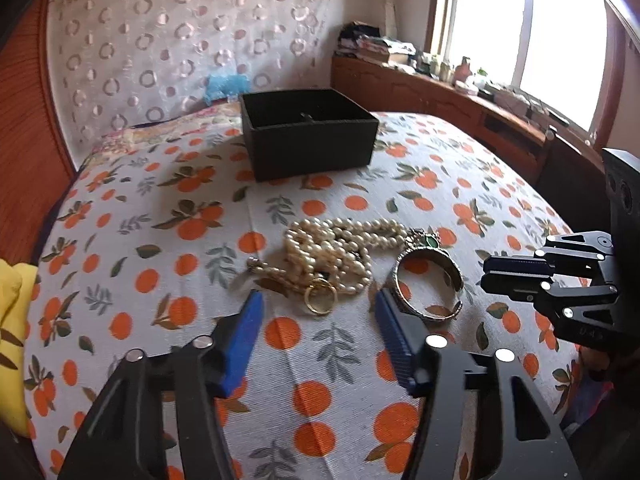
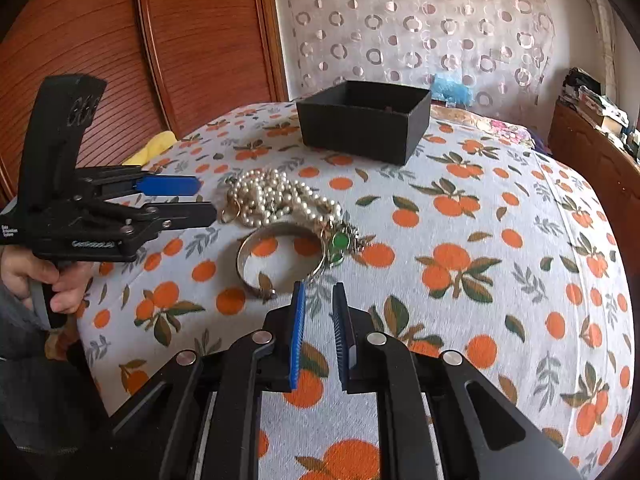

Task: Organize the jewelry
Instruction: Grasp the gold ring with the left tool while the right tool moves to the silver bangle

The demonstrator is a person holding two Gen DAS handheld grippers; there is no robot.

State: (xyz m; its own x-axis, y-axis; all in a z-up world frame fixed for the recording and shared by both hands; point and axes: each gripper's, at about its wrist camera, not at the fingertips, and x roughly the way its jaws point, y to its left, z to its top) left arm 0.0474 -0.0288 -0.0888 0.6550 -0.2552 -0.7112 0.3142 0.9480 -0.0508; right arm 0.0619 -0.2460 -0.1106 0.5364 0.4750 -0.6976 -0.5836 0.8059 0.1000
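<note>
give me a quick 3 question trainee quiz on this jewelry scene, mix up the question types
1. True or false: the black box already holds the pearl necklace.
2. Which piece lies nearest the tips of the left gripper? A) gold ring B) bangle C) green pendant
3. Fill in: the right gripper has its jaws nearly ___, with nothing between them.

Key
1. False. The necklace lies in a heap on the orange-print bedspread, in front of the box.
2. A. The ring sits just ahead of the gap between the open jaws.
3. Shut.
</note>
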